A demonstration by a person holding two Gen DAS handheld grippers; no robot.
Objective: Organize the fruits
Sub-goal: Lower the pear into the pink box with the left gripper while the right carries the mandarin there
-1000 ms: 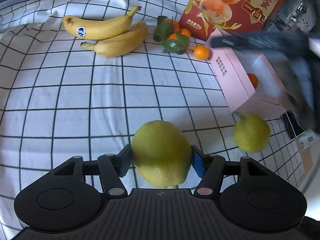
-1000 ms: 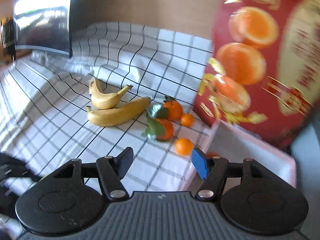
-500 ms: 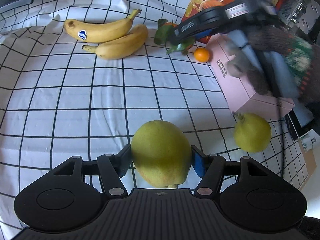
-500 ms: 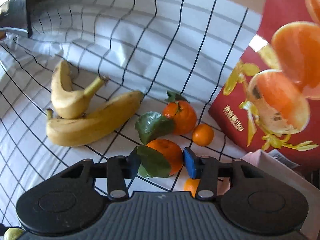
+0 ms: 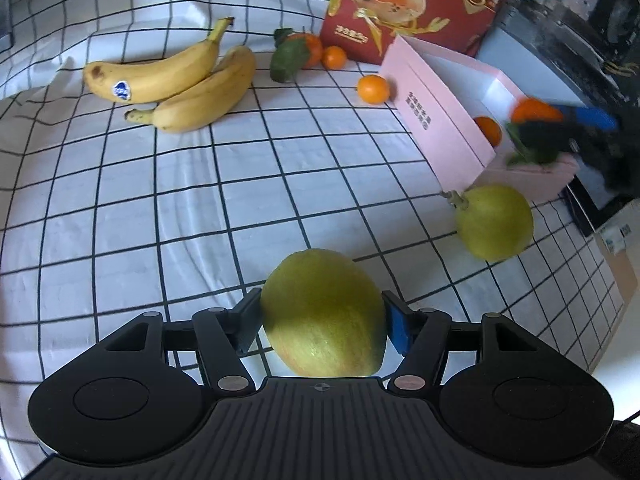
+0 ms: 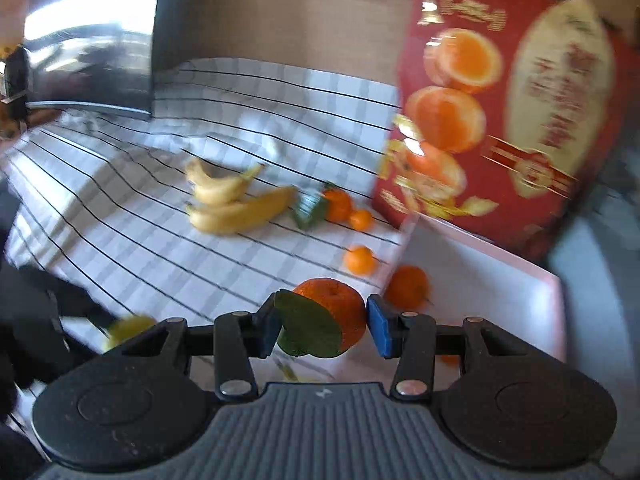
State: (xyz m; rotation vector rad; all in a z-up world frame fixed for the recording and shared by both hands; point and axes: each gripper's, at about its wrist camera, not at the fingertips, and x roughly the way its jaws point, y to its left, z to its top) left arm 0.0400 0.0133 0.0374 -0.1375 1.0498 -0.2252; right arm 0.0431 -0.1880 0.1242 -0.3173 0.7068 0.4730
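Observation:
My left gripper [image 5: 322, 322] is shut on a yellow-green pear [image 5: 324, 312] above the checked cloth. A second pear [image 5: 494, 222] lies to the right, by the pink box [image 5: 440, 120]. My right gripper [image 6: 320, 326] is shut on a leafy orange [image 6: 332, 314] and holds it over the pink box's [image 6: 480, 280] near corner; it also shows in the left wrist view [image 5: 536, 112]. One orange [image 6: 406, 286] lies inside the box. Two bananas [image 5: 180, 80], a leafy orange [image 5: 306, 50] and two small oranges [image 5: 373, 89] lie on the cloth.
A tall red fruit carton [image 5: 408, 4] stands behind the pink box. A shiny metal appliance [image 6: 92, 60] stands at the cloth's far left in the right wrist view. Dark equipment [image 5: 580, 20] sits beyond the box at the right.
My right gripper closed on the leafy orange, lifted it off the cloth and carried it right to the pink box. My left gripper stayed shut on the pear.

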